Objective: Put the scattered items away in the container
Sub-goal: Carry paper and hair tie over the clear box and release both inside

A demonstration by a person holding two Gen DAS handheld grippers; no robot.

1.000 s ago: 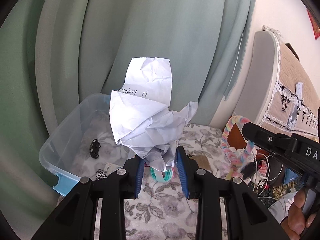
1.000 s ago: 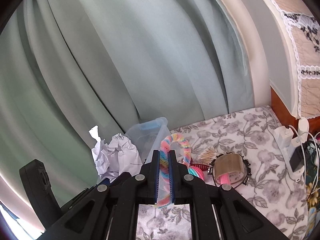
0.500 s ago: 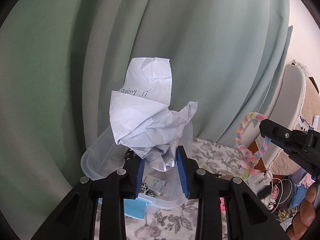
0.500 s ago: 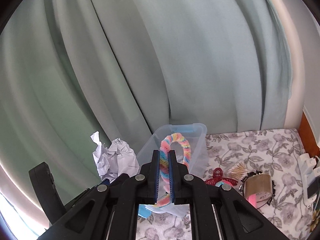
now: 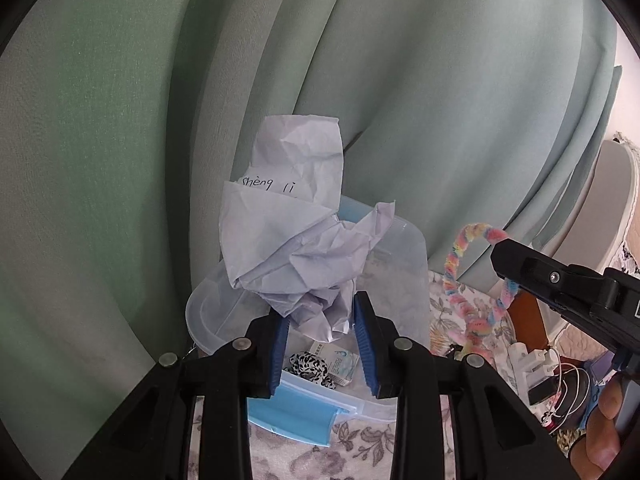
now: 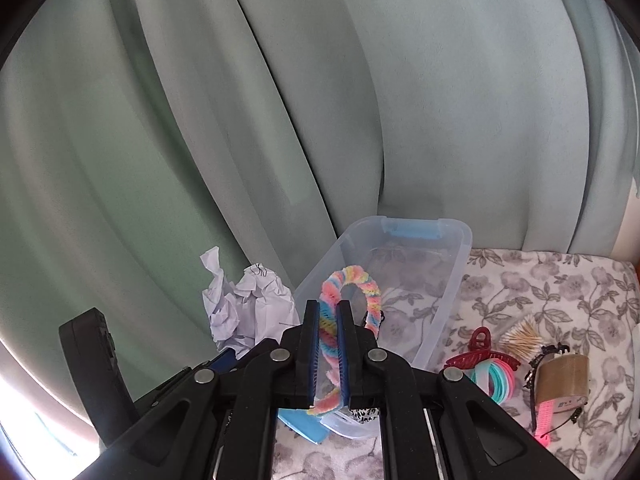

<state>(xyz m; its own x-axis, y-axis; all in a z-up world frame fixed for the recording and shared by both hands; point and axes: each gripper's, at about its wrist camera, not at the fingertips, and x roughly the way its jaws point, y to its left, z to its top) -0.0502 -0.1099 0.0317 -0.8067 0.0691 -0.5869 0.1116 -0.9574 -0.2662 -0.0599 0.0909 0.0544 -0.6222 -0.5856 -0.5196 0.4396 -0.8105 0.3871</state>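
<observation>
My left gripper [image 5: 320,334] is shut on a crumpled white paper [image 5: 294,236] with handwriting and holds it above the near end of the clear plastic container [image 5: 404,264]. The paper also shows in the right wrist view [image 6: 248,304], left of the container [image 6: 452,280]. My right gripper [image 6: 328,354] is shut on a fuzzy rainbow headband [image 6: 352,284] and holds it over the container's near edge. In the left wrist view the headband [image 5: 464,280] and right gripper sit to the right of the container. A leopard-print item [image 5: 308,364] and a small packet [image 5: 340,362] lie inside the container.
On the floral cloth [image 6: 560,296] right of the container lie a red hair claw [image 6: 480,350], pastel hair ties [image 6: 494,380], cotton swabs [image 6: 520,332], a brown tape roll [image 6: 562,376] and a pink strap [image 6: 546,416]. Green curtains [image 6: 280,100] hang close behind. A charger and cables [image 5: 536,372] lie far right.
Both grippers have swung left toward the container with their loads. The container now sits right under the paper and headband; the loose items have slid to the right.
</observation>
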